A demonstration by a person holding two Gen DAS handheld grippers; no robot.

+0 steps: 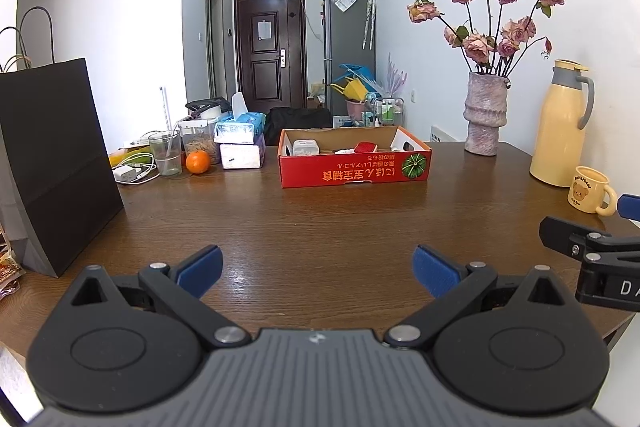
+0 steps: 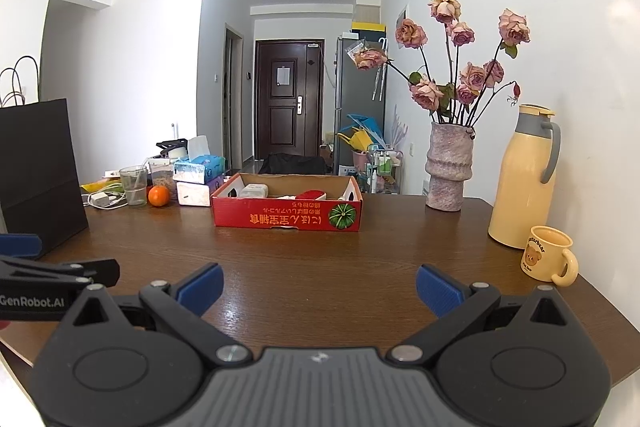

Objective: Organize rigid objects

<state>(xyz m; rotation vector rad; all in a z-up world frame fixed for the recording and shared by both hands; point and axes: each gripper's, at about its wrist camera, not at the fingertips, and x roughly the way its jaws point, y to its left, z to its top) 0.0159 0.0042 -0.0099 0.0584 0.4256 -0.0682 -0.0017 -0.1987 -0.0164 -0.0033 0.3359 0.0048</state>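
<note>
A red cardboard box (image 1: 354, 173) (image 2: 286, 219) stands in the middle of the brown table and holds a white container (image 1: 306, 147), a red-topped item (image 1: 366, 147) and other small things. My left gripper (image 1: 318, 273) is open and empty, low over the near table. My right gripper (image 2: 320, 287) is open and empty, beside it to the right; its fingers (image 1: 560, 233) show at the right edge of the left wrist view. The box is well ahead of both.
A black paper bag (image 1: 56, 167) stands at the left. Behind it are a glass (image 1: 165, 153), an orange (image 1: 198, 161), tissue packs (image 1: 240, 143) and a charger. At the right are a vase of roses (image 1: 484, 115), a yellow flask (image 1: 560, 123) and a bear mug (image 1: 590, 189).
</note>
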